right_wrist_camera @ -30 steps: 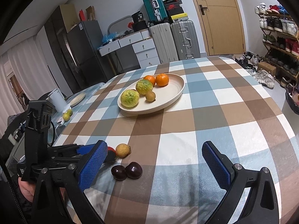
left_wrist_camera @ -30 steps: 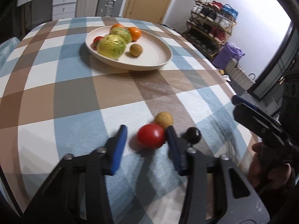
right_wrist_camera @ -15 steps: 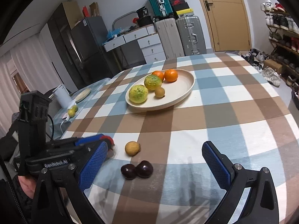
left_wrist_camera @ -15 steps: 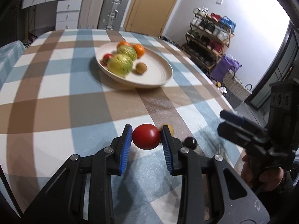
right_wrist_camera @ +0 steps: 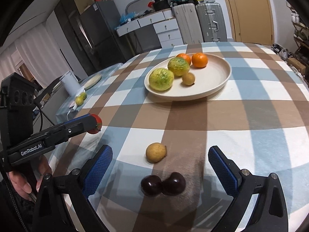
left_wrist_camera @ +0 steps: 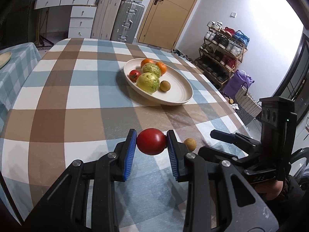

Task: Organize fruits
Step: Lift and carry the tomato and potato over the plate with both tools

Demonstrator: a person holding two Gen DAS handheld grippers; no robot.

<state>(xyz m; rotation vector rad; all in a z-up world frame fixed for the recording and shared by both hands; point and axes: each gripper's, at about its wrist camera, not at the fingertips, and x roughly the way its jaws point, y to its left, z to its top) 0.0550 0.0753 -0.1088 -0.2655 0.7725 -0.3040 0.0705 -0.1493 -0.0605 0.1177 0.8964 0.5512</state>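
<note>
My left gripper (left_wrist_camera: 151,142) is shut on a red tomato (left_wrist_camera: 151,141) and holds it above the checked tablecloth; it also shows in the right wrist view (right_wrist_camera: 94,123). A cream plate (left_wrist_camera: 179,94) farther back holds two green-yellow fruits, two oranges, a small tomato and a brown longan. My right gripper (right_wrist_camera: 160,161) is open and empty, low over the table. A loose longan (right_wrist_camera: 156,152) lies between its fingers and two dark plums (right_wrist_camera: 163,182) lie just in front of the camera.
A side table at the left holds a white jug (right_wrist_camera: 70,84), a plate and two small green fruits. Drawers, suitcases and a door stand behind the table. A shoe rack (left_wrist_camera: 224,48) and a basket stand at the right.
My left gripper closed on the red tomato and lifted it off the cloth. My right gripper moved nearer the longan and plums and stayed open.
</note>
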